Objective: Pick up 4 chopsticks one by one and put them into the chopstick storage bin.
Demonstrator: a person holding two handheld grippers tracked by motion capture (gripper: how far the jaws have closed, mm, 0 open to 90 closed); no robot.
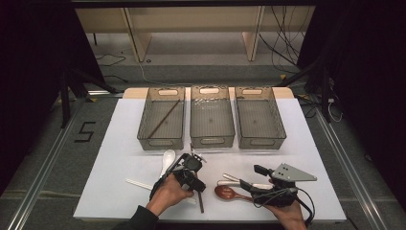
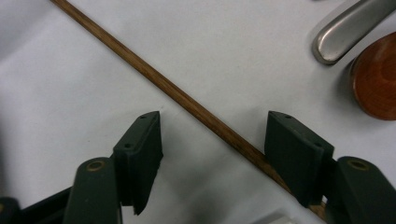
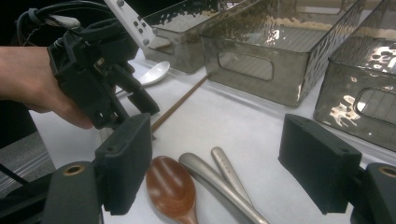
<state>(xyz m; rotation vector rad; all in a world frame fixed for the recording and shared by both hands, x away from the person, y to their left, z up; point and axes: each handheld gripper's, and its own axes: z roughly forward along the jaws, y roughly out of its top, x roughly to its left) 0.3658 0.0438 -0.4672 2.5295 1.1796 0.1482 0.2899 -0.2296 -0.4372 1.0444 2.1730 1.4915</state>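
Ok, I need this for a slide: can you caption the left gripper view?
Left gripper open over a wooden chopstick lying diagonally on the white table, wooden spoon nearby.

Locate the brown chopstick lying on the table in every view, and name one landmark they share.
High view: brown chopstick bottom centre, under the left gripper.
Left gripper view: diagonal, passing between the open jaws.
Right gripper view: left of centre.
Shared landmark: wooden spoon.

A black figure "5" (image 1: 84, 131) stands on the grey floor (image 1: 52, 158) at the left of the high view, beside the table; no other writing can be read.
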